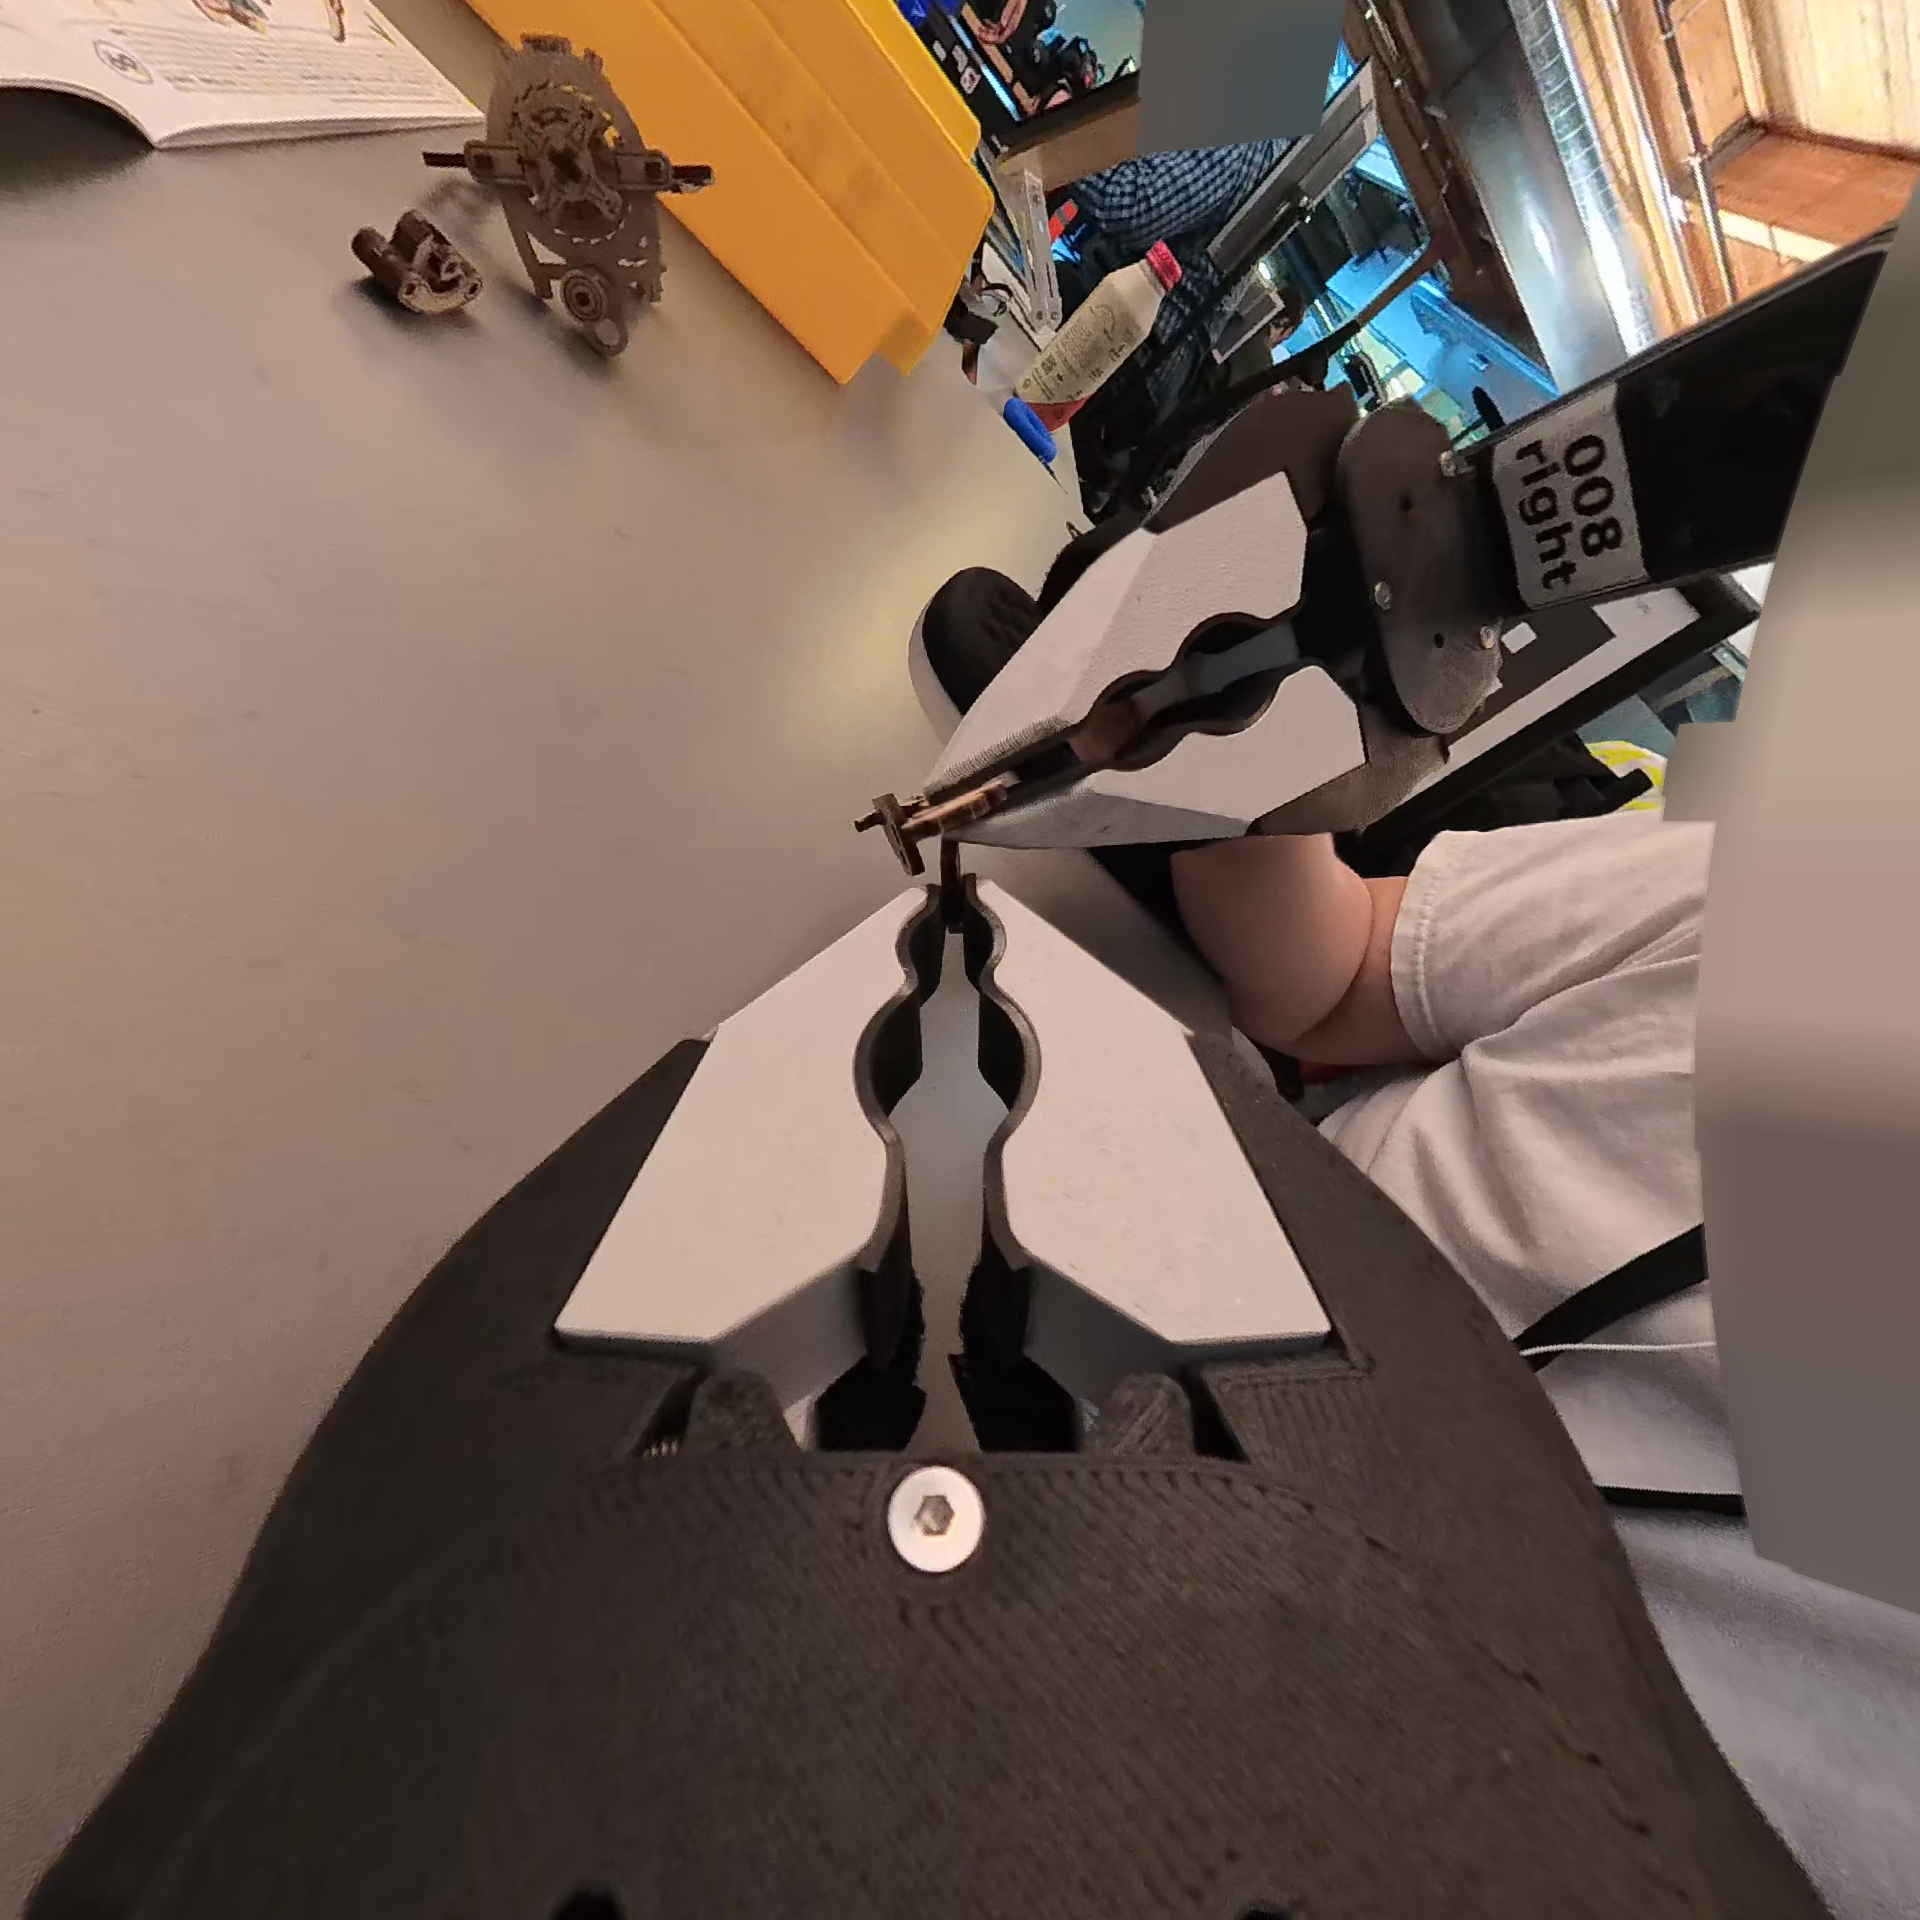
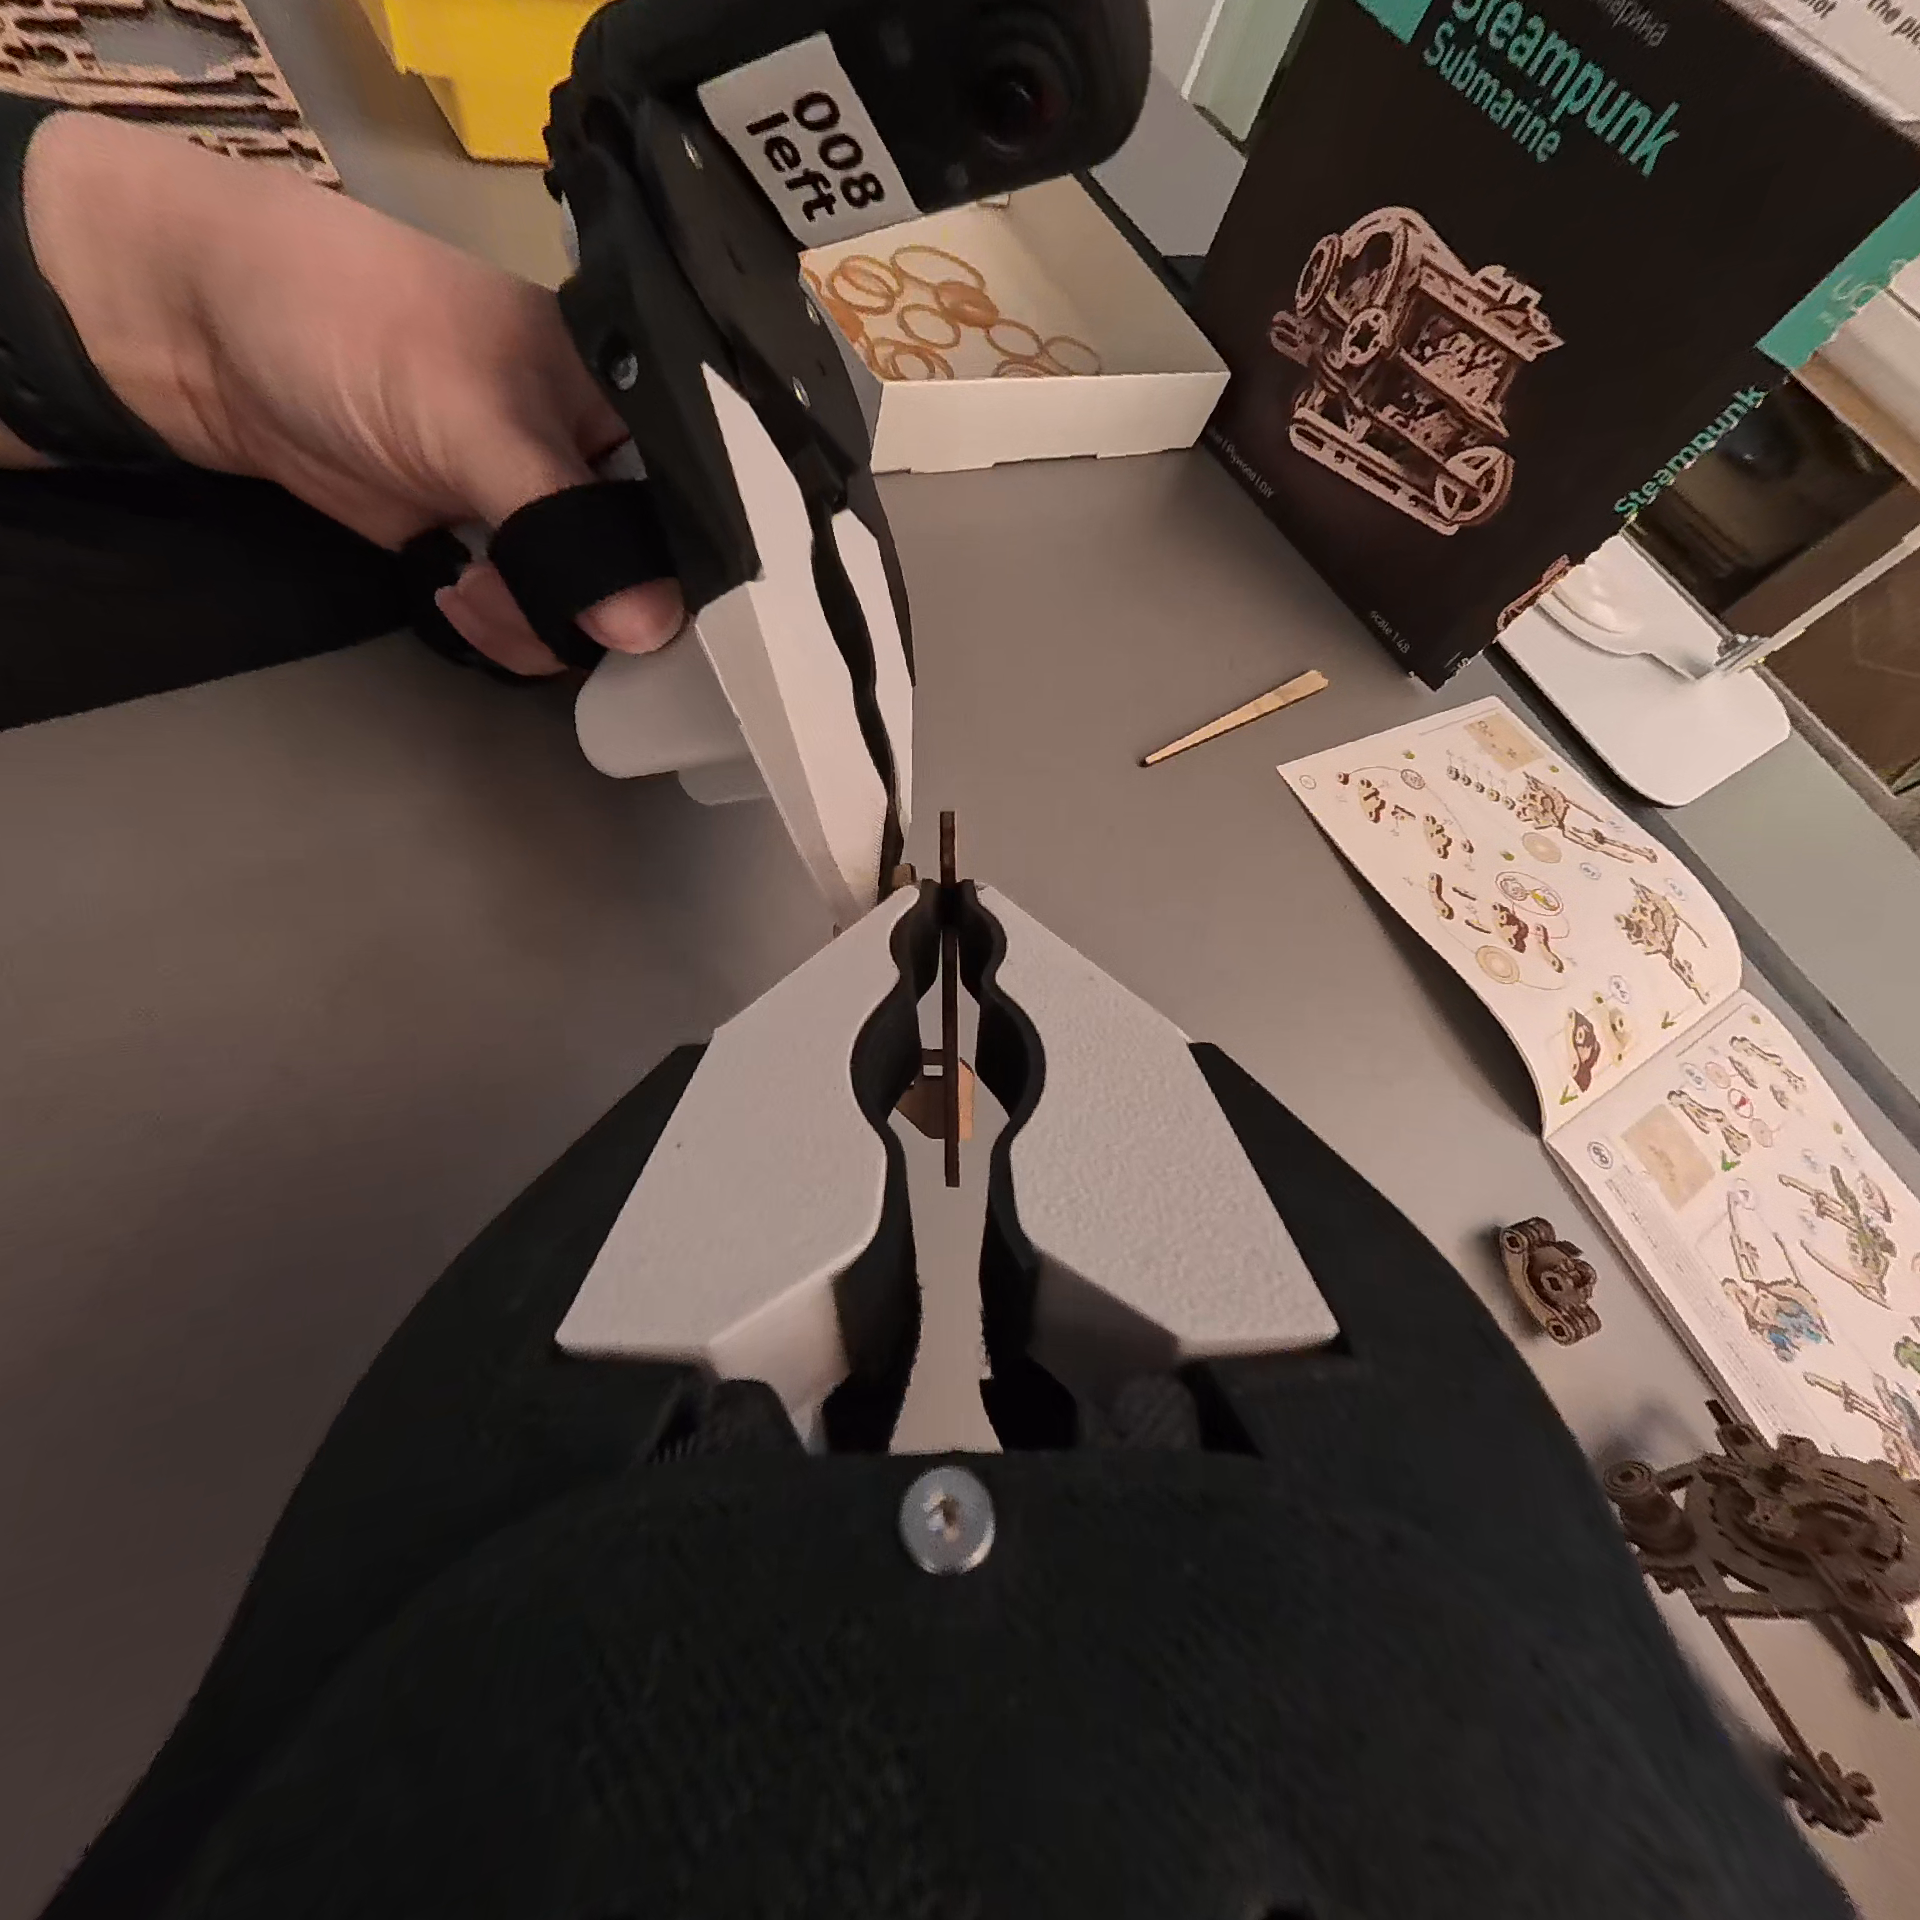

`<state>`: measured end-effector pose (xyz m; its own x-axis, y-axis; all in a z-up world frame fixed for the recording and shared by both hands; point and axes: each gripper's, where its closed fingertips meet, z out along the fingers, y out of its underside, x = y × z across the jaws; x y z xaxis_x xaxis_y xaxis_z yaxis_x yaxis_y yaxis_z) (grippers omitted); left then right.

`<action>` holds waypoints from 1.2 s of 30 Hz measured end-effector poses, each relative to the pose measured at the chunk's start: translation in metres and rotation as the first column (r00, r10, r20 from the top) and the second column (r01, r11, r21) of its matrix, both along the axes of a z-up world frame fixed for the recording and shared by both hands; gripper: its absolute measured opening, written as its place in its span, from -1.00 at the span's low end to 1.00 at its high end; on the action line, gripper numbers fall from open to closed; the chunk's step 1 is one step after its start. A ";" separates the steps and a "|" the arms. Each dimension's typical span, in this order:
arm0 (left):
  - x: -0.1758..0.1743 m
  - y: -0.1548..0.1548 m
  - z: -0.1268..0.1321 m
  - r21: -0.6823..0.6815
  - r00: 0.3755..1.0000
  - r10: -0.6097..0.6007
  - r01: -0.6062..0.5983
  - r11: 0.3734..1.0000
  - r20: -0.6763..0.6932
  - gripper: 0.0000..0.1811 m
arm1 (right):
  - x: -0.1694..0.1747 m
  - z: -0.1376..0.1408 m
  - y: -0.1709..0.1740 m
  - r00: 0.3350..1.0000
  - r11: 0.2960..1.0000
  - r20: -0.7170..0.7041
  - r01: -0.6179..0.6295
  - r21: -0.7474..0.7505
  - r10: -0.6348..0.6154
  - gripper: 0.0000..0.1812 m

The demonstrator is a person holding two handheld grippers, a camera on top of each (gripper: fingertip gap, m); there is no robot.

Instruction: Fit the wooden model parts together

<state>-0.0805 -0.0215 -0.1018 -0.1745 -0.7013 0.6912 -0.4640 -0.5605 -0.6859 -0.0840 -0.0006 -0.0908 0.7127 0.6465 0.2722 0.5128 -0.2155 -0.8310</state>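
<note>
In the left wrist view my left gripper is shut on a thin dark wooden piece that sticks out of its tips. My right gripper comes in from the right, shut on a small wooden part with a cross pin. The two pieces touch at the tips. In the right wrist view my right gripper pinches a flat wooden part seen edge-on. The left gripper, held by a hand, comes down from the upper left to meet it. Both hover above the grey table.
A dark geared wooden assembly and a small wooden sub-assembly lie on the table. So do an open instruction booklet, a wooden stick, the kit box, a white tray of rubber bands and a yellow bin. The tips of both grippers are at nearly the same place. The small wooden sub-assembly is about equally far from each gripper, around 20 cm. It turns up in the right wrist view as well.
</note>
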 end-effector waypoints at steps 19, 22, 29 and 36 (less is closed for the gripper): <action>-0.002 0.015 0.003 -0.020 0.997 0.081 -0.081 0.997 0.004 -1.00 | -0.003 0.003 0.000 0.983 0.996 -0.182 0.013 -0.092 -0.030 -0.97; -0.001 0.015 0.001 0.024 0.996 0.084 -0.084 0.996 0.000 -1.00 | -0.003 0.000 0.001 0.979 0.992 -0.199 0.016 -0.125 -0.041 -0.97; -0.001 0.013 0.002 0.084 0.997 0.074 -0.075 0.994 0.015 -1.00 | -0.003 0.000 0.000 0.955 0.983 -0.294 -0.008 -0.184 -0.047 -0.97; -0.001 0.014 0.001 0.077 0.997 0.082 -0.082 0.994 0.009 -1.00 | -0.003 -0.001 0.001 0.948 0.979 -0.312 0.003 -0.202 -0.067 -0.97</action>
